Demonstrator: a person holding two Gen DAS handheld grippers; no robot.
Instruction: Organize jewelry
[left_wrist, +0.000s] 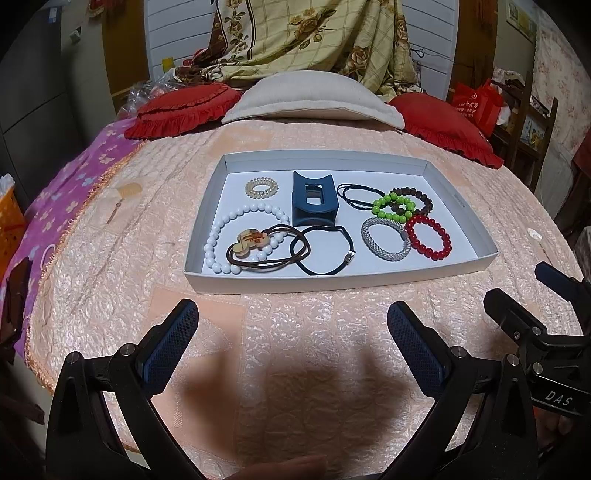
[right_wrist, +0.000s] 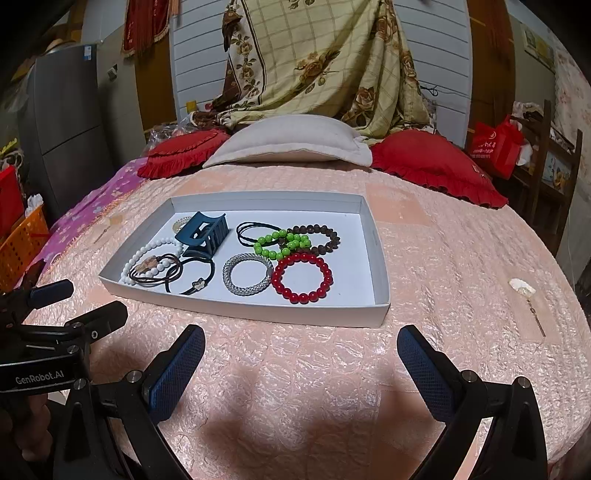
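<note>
Tray (left_wrist: 458, 206) on bed (left_wrist: 295, 332); hair claw (left_wrist: 313, 199) inside, bracelets (left_wrist: 400, 221) to its right.

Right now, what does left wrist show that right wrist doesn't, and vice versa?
Only the left wrist view shows the whole spiral hair tie; in the right wrist view the blue hair claw mostly hides it. It also shows the right gripper's body at its right edge.

Only the right wrist view shows the grey fridge and the left gripper's body at its left edge.

Both show the white tray on the pink bedspread, holding the red bead bracelet, green bead bracelet and silver bangle. The left gripper and right gripper are open and empty.
</note>
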